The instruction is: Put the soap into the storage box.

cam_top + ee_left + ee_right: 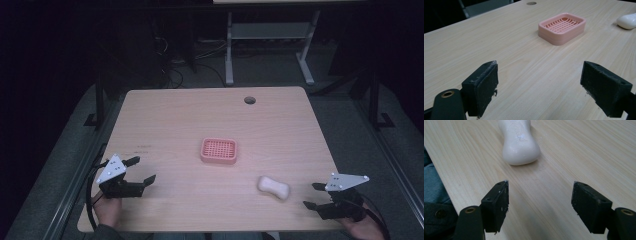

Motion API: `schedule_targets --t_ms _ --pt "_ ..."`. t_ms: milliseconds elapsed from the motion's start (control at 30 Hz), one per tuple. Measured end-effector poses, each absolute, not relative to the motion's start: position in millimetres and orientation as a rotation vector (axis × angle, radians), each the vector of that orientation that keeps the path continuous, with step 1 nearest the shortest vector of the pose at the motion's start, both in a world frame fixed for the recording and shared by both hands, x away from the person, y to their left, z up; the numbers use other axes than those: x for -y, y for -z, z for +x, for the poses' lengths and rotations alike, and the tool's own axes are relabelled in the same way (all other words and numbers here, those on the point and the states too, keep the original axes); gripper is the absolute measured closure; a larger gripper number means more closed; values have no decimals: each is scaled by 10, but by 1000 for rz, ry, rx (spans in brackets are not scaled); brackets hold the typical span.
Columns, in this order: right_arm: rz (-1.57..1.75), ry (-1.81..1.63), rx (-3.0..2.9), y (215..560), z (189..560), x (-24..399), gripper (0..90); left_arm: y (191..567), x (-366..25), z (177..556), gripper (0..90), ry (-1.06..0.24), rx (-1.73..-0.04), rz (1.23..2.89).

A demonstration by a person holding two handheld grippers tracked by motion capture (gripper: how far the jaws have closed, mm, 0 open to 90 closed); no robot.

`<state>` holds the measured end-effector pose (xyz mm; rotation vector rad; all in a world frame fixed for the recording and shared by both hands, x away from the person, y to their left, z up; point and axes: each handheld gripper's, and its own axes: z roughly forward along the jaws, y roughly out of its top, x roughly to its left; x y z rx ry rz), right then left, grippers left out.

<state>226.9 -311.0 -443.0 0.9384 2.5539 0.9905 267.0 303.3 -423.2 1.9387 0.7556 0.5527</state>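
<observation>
Soap bar just ahead of the right gripper (jaws parted, empty), untouched.

The black two-jaw left gripper and black two-jaw right gripper are resting low, jaws standing apart, gripping nothing.

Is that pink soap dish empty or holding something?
Empty: the pink soap dish shows its bare grid; the white soap bar lies apart on the table.

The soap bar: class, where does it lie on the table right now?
In the high view, the soap bar lies on the table's near right, between the pink soap dish and the right gripper.
</observation>
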Motion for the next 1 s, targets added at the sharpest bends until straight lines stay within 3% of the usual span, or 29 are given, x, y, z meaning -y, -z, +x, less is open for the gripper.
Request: schedule_targets --t_ms 1000 --pt "862 -965 -2594 4329 2395 2889 248 4253 -3053 2684 140 -552 -773 1928"
